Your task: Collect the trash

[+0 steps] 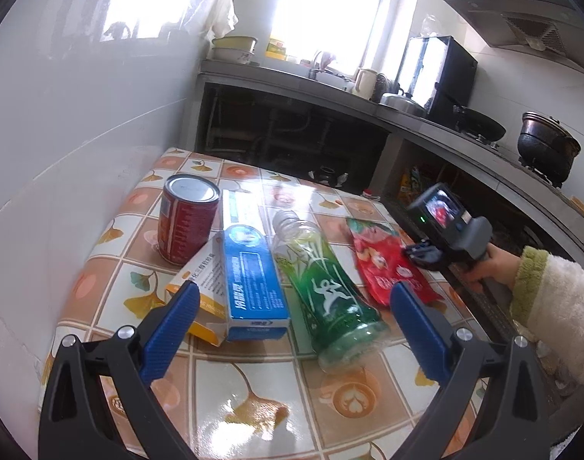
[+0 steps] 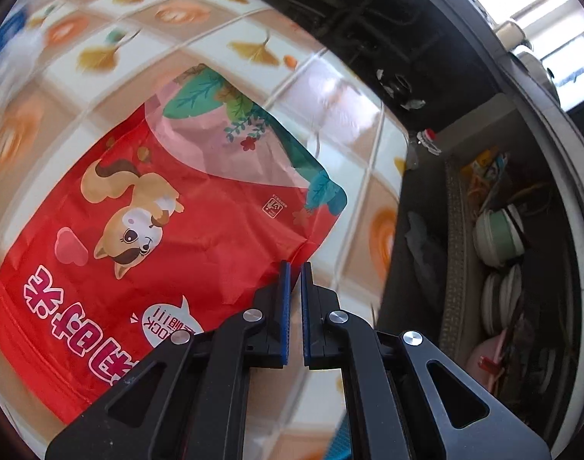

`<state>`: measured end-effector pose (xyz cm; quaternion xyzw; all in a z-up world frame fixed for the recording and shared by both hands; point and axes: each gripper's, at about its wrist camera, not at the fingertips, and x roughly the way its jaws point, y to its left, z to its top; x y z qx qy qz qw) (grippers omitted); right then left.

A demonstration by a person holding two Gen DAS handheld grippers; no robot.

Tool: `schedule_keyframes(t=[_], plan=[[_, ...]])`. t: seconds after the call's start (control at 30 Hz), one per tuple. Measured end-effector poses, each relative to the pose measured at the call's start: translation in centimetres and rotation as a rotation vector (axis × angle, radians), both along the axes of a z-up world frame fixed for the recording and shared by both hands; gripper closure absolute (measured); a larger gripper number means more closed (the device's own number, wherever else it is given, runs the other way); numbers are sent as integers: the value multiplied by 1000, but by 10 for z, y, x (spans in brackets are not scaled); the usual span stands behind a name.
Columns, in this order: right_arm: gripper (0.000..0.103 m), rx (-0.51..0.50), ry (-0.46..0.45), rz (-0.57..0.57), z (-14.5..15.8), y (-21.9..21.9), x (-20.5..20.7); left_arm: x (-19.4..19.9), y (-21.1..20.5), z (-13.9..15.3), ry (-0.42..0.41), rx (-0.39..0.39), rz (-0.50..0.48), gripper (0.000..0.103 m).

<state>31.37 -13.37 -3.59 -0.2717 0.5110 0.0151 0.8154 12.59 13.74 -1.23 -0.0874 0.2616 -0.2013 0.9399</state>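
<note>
I see the right gripper (image 2: 296, 268) pressed together on the red snack pouch's (image 2: 169, 207) near edge just ahead of its tips; thin foil pinch, so it may slip free when lifted.

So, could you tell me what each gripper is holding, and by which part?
The left gripper is open, holding nothing. The right gripper is shut at the side edge of the red snack bag; whether it pinches it cannot be told.
</note>
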Motion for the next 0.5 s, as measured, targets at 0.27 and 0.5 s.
schedule_keyframes(t=[0.27,0.5], plan=[[99,23,-12,82,2,14,-80,-15,-18,3,2,38,-45,6],[99,189,-38,25,9,18,-123,-14,-48,-1,44,89,-95,6]])
